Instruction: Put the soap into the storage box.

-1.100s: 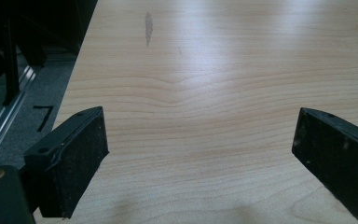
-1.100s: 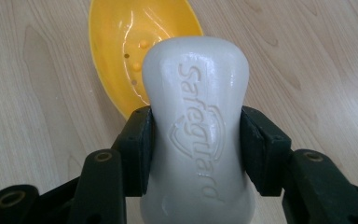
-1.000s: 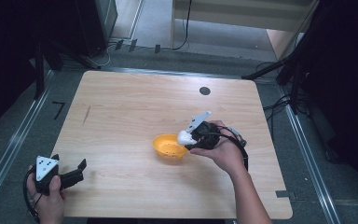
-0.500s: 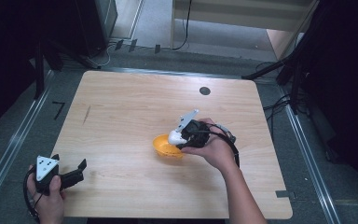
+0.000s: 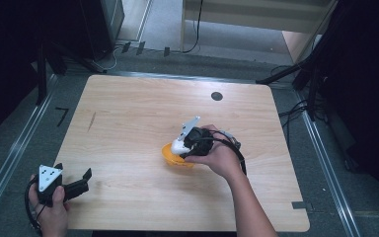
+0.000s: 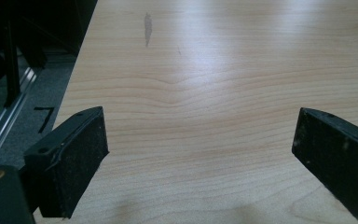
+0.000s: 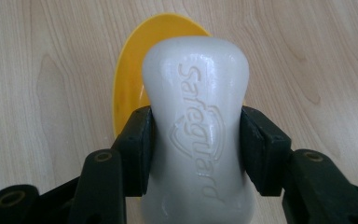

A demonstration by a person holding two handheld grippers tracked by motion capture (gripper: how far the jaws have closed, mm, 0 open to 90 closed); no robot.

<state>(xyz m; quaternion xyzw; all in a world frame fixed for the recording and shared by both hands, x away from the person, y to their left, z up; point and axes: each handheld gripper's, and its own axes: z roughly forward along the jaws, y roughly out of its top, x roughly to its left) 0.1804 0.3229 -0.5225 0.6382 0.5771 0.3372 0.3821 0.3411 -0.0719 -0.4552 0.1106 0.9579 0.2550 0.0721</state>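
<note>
- Right claw (image 7: 196, 154) clamped on a white soap bar (image 7: 198, 135), both pads pressing its pinched waist, one each side. Bar embossed "Safeguard", lettering faces the camera.
- Soap sits over a yellow dish (image 7: 130, 79) on the table (image 5: 128, 113); the far end of the bar overlaps the dish. Can't tell if the bar touches the dish or hangs just above it.
- High view: right claw (image 5: 180, 145) near table centre, a bit right of it, at the dish (image 5: 170, 157), soap (image 5: 179, 145) white at the claw tip.
- Left claw (image 6: 196, 154) spread wide, nothing between the pads, bare table under it. High view puts it (image 5: 81, 180) at the near left corner, well apart from the dish.
- Handling, my guess: bar is stiff, solid, moderately light, won't crush. Surface looks smooth and waxy, so slippery; rounded ends would squirt out of a pinch.
- Best hold is the narrow waist, as now: the flared ends lock it against sliding lengthwise.
- Dish looks like thin plastic, light; likely to skid or tip if the bar lands on its rim. Set down in the middle.
</note>
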